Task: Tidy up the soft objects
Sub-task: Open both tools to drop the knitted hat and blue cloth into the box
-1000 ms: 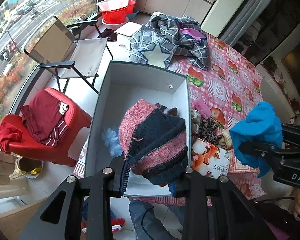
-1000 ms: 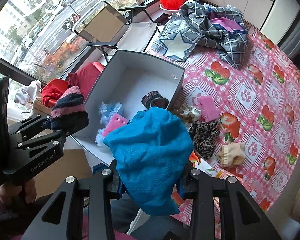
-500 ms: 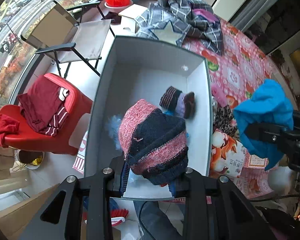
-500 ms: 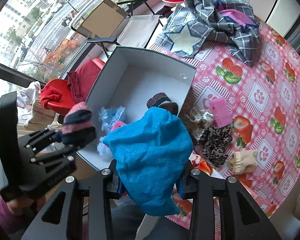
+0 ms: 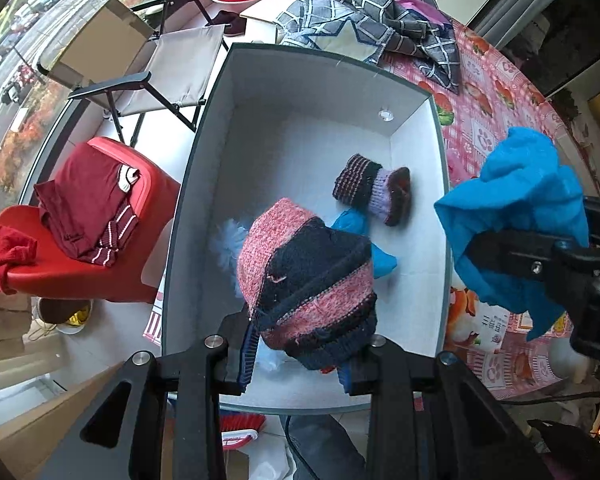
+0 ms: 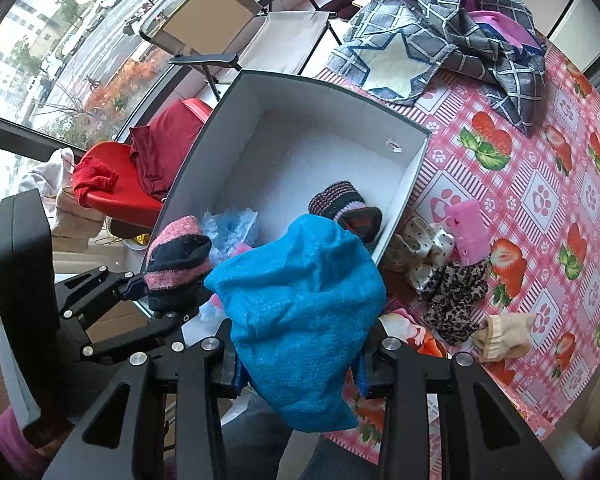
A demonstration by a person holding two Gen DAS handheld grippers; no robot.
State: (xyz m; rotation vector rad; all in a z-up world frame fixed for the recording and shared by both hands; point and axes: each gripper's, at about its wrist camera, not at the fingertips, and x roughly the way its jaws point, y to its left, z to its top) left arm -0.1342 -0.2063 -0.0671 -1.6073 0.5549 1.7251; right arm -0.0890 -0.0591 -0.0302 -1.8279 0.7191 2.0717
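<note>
My left gripper is shut on a pink-and-navy striped knit sock that hangs over the open grey box. My right gripper is shut on a bright blue fuzzy sock, held above the box's near right corner. That blue sock shows at the right of the left wrist view, just outside the box wall. Inside the box lie a dark striped sock with a lilac band, a blue sock and a pale blue fluffy item.
On the pink strawberry tablecloth beside the box lie a pink sock, polka-dot socks, a leopard-print sock and a beige sock. A grey plaid cloth is heaped at the back. A red chair with clothes and a folding chair stand left.
Both grippers have sunk toward the box with their socks held. The box now fills more of each view, and the blue sock has shifted closer to the box's right wall.
</note>
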